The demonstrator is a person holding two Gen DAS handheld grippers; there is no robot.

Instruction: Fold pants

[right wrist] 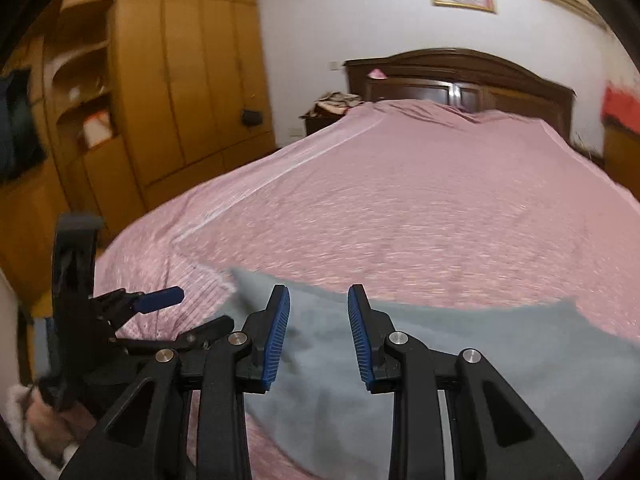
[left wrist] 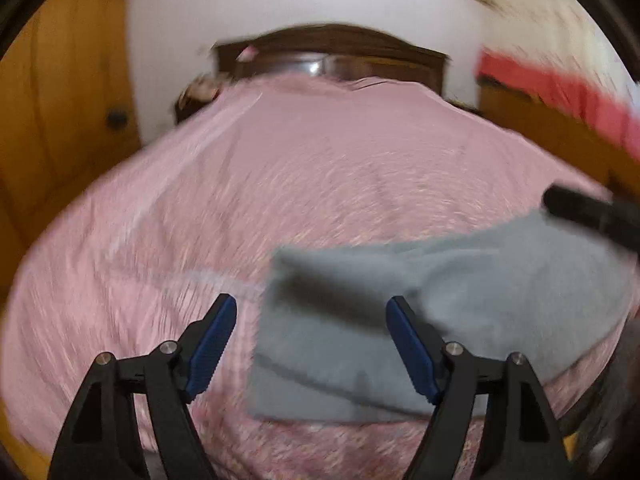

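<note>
Grey pants [left wrist: 480, 300] lie folded in a flat block on the pink bedspread [left wrist: 280, 180], near the bed's front edge. My left gripper [left wrist: 311, 304] hovers over the pants' left end, its blue pads wide open and holding nothing. In the right wrist view the pants [right wrist: 500, 360] spread to the right below my right gripper [right wrist: 319, 292]. Its jaws stand partly open with no cloth pinched between them. At the left of that view a hand [right wrist: 44, 416] holds the left gripper [right wrist: 206, 308], open beside the pants' left edge.
The bedspread [right wrist: 400, 200] covers the whole bed up to a dark wooden headboard [right wrist: 460, 72]. A wooden wardrobe [right wrist: 180, 80] stands along the left wall, and a cluttered nightstand [right wrist: 336, 104] sits by the headboard. A blurred red object [left wrist: 560, 92] is at the right.
</note>
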